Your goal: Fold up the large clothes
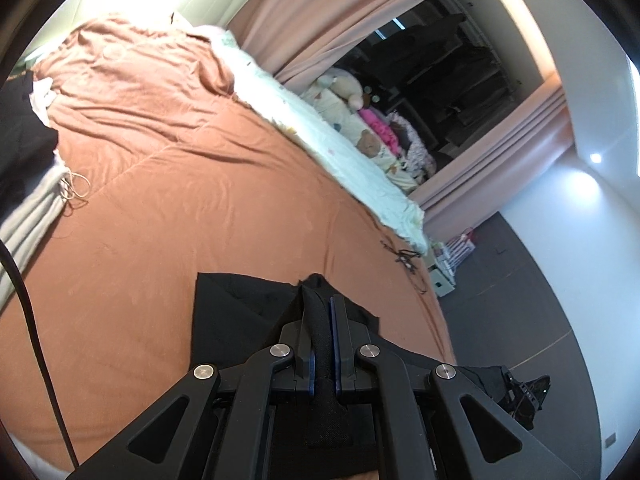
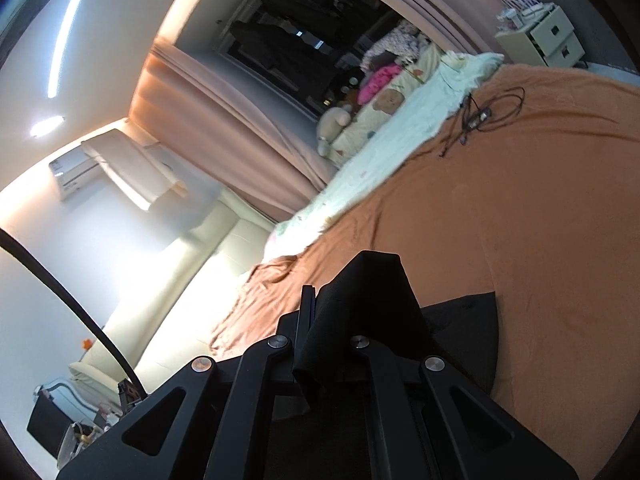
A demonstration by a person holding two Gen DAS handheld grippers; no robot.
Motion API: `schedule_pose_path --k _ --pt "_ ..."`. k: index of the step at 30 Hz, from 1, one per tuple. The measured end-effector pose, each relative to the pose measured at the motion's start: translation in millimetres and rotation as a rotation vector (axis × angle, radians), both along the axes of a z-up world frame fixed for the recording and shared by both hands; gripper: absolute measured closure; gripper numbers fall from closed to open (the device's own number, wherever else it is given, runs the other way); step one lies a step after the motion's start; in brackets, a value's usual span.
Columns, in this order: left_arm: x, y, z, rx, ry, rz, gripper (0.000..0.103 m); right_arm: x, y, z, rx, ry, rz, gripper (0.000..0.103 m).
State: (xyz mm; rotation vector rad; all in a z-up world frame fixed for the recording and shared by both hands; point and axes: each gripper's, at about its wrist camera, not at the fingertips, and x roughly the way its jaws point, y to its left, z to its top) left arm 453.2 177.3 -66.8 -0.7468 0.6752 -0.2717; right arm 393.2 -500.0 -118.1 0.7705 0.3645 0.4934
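Rust-orange bedspread fills the ground ahead of both claws. Left gripper is clamped narrow on a bunched fold of the black garment, which spreads just beneath it. Right gripper pinches another edge of it, cloth draped over its fingers.

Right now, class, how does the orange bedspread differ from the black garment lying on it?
The orange bedspread is light-toned and covers most of the bed; the black garment is dark and takes up only a small patch near the cameras. The bedspread lies loose, nothing gripping it; the garment is pinched by the left claw and the right claw. Both are soft, creased cloth.
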Motion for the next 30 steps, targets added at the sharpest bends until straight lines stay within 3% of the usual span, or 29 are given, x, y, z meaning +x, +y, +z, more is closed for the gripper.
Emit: schedule_pose_path --k 16,19,21,24,26,27,29,30 --pt "110.2 5.4 -116.2 0.021 0.209 0.011 0.097 84.8 46.1 -20.7 -0.084 0.219 -0.070 0.103" --pt "122.0 -1.5 -125.7 0.055 0.222 -0.009 0.095 90.9 54.1 -15.3 -0.115 0.261 -0.102 0.103" --pt "130.1 -7.5 -131.8 0.082 0.244 -0.022 0.089 92.4 58.8 -11.7 -0.115 0.283 -0.107 0.103" --pt "137.9 -12.7 -134.2 0.098 0.258 -0.028 0.058 94.8 64.7 -4.2 -0.107 0.319 -0.106 0.101" --pt "137.3 -14.5 -126.5 0.099 0.231 -0.028 0.031 93.1 66.1 4.6 -0.122 0.338 -0.112 0.086" --pt "135.8 -14.6 -121.0 0.101 0.213 -0.025 0.025 87.7 66.4 11.4 -0.126 0.331 -0.116 0.078" --pt "131.3 -14.4 -109.9 0.110 0.186 -0.013 0.011 75.5 64.6 25.3 -0.124 0.307 -0.136 0.033" --pt "128.1 -14.0 -104.7 0.116 0.175 -0.008 0.010 67.9 63.0 33.8 -0.126 0.289 -0.150 0.030"
